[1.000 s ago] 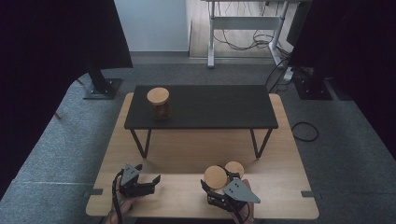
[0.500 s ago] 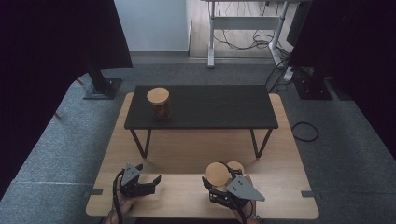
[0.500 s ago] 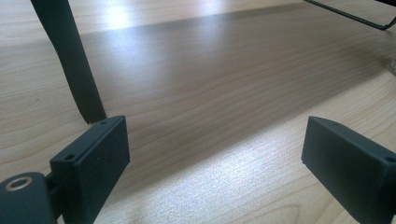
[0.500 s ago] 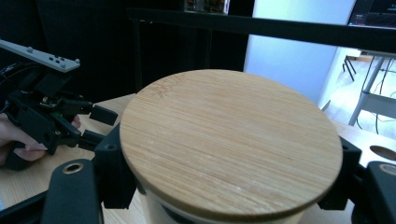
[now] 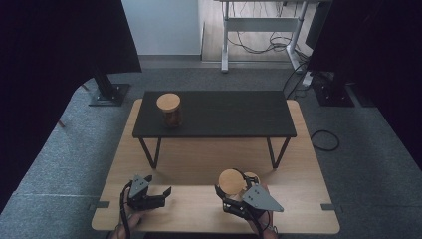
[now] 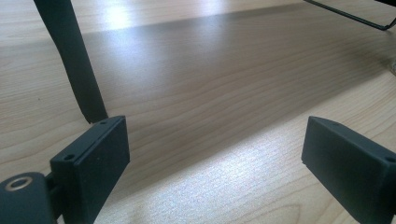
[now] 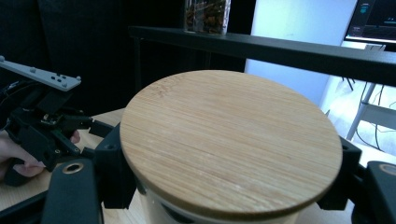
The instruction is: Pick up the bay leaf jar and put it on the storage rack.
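- Since a second earlier, the right gripper (image 5: 234, 195) had shifted slightly with its load, edging a little toward the person's edge of the wooden table (image 5: 199, 164), while the left gripper (image 5: 158, 196) had kept its place.
- Right gripper: its black jaws stood clamped on either side of a jar (image 7: 187, 210) just below the round bamboo lid (image 7: 231, 140), so the jar was gripped at the neck; in the right gripper view the lid sat on the jar, tipped a little toward the camera.
- Seen from the high view, that lidded jar (image 5: 232, 181) lay in front of the black bench (image 5: 214, 114), near the bench's right front leg, with a second small wooden disc (image 5: 251, 178) touching or just beside it on its right; whether that disc was a lid or another jar could not be told.
- Left gripper: its jaws were spread wide with nothing between them, only bare tabletop showing in the gap in the left gripper view.
- It sat in front of the bench's left front leg (image 6: 74, 65), well apart from the right gripper.
- A person's hand (image 7: 16, 156) wrapped the left gripper's body.
- Farther out, a second jar with a bamboo lid (image 5: 169, 109) stood upright on the left part of the bench top, with brownish contents.
- Grey carpet (image 5: 59, 164) surrounded the table.
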Action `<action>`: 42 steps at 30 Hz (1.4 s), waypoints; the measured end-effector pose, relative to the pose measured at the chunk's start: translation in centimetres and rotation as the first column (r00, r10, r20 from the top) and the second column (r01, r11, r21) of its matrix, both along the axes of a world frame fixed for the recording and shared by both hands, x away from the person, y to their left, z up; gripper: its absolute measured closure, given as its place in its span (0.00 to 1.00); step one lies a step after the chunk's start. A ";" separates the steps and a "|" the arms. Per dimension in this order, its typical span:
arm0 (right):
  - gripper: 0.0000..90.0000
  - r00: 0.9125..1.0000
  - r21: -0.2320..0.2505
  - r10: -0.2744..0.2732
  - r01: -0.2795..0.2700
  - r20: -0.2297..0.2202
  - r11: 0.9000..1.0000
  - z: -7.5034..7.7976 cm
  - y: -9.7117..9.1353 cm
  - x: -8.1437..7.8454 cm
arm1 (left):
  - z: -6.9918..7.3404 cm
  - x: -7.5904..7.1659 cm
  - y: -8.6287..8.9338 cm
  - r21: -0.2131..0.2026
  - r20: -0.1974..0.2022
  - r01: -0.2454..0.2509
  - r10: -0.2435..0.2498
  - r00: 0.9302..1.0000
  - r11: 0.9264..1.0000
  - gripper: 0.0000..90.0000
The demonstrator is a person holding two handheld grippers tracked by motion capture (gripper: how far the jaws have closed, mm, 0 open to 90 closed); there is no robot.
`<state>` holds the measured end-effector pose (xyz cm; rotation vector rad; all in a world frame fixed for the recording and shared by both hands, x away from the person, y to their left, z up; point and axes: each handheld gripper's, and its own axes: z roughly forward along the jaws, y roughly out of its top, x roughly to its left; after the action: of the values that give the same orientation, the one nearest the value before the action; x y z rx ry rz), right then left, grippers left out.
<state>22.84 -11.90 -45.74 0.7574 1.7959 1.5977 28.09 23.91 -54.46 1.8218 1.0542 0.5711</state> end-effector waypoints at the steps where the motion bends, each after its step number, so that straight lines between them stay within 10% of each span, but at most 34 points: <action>1: 0.28 1.000 -0.001 0.001 -0.001 0.003 1.000 0.1 0.0 0.0 | 0.0 0.0 0.0 -0.001 0.000 0.000 0.000 1.000 1.000 0.08; 42: 0.28 0.997 0.022 0.035 -0.036 0.066 0.999 4.3 -1.2 0.8 | 0.1 0.2 0.4 -0.004 0.003 -0.008 0.008 1.000 1.000 0.08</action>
<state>23.64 -13.08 -41.45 0.6790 1.7560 1.6499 28.32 24.28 -54.35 1.8134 1.0598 0.5757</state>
